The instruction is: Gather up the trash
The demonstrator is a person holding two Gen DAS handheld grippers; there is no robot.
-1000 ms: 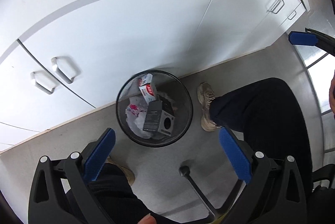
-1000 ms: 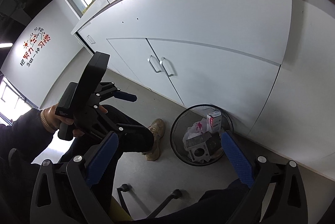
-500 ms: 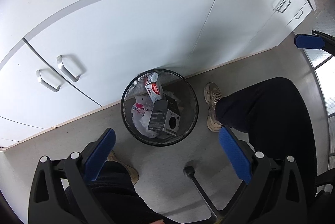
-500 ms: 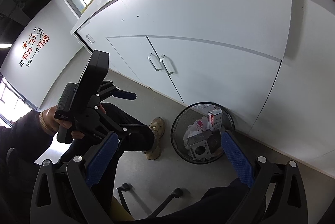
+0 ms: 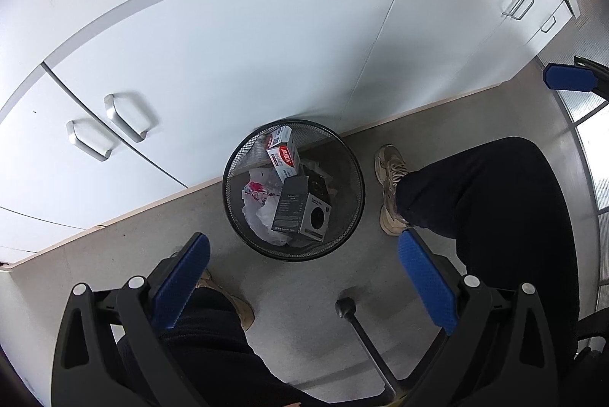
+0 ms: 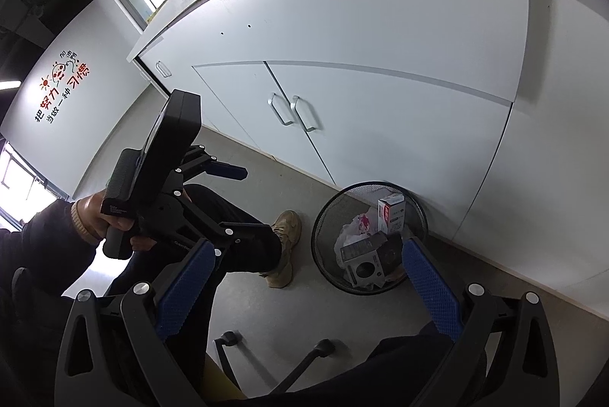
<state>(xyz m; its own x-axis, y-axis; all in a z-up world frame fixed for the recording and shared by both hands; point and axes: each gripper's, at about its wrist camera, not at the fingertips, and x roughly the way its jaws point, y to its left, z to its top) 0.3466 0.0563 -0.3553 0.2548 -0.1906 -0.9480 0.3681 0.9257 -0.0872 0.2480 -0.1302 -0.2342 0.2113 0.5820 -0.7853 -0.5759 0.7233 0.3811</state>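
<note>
mesh bin lies beyond both gaping, empty tongs.
</note>
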